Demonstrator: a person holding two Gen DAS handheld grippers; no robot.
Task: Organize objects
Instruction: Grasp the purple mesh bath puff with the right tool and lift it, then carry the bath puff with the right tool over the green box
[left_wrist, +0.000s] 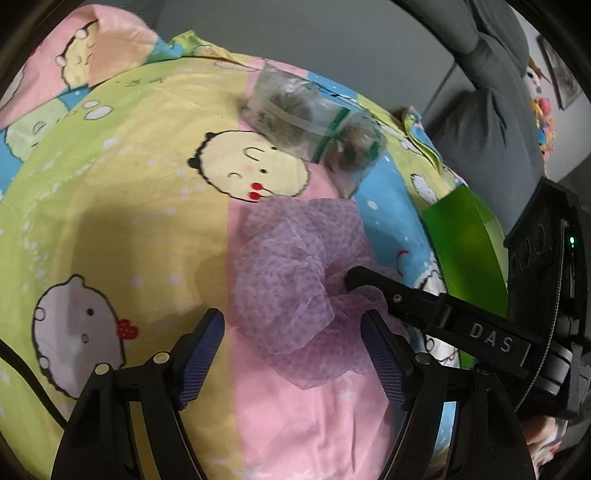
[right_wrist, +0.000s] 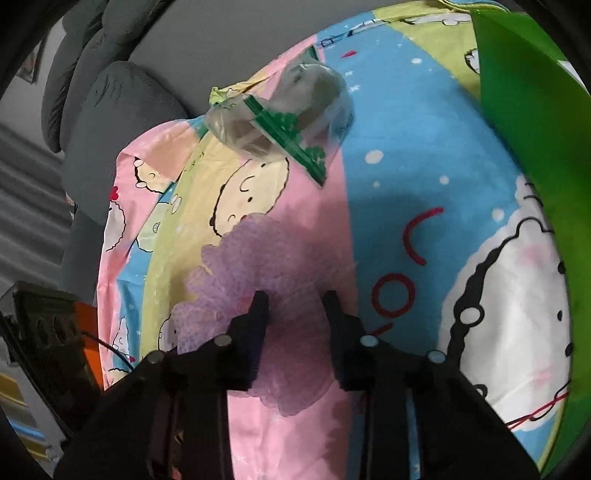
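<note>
Two hand-held grippers converge on a crumpled piece of lilac mesh fabric (left_wrist: 291, 280) lying on a cartoon-print bedsheet (left_wrist: 122, 184). The right gripper (right_wrist: 295, 299) has its dark fingers drawn in on a fold of the mesh; the jaws look nearly closed with fabric bunched between them, though shadow hides how firmly the pads bite. The left gripper (left_wrist: 291, 325) stands partly open, its blue-padded fingers either side of the near edge of the cloth, holding nothing; the right pad sits just against the fabric.

The risk, from here, is a poor purchase. The mesh is thin, sheer and slippery-looking, so a pinch on one loose fold could slide free on lifting, or drag the heap without raising it. The grippers are close together, and the right one's finger crosses just ahead of the left one's right pad, so a careless closing could knock them together. The sheet beneath could also be caught up with the mesh.

The fabric is pale purple with a fine dotted weave, gathered into soft ruffles. Beyond both grippers lies a clear zip bag (left_wrist: 314, 118) with a green seal; a green folder (right_wrist: 528, 110) stands to the right of the right gripper.
</note>
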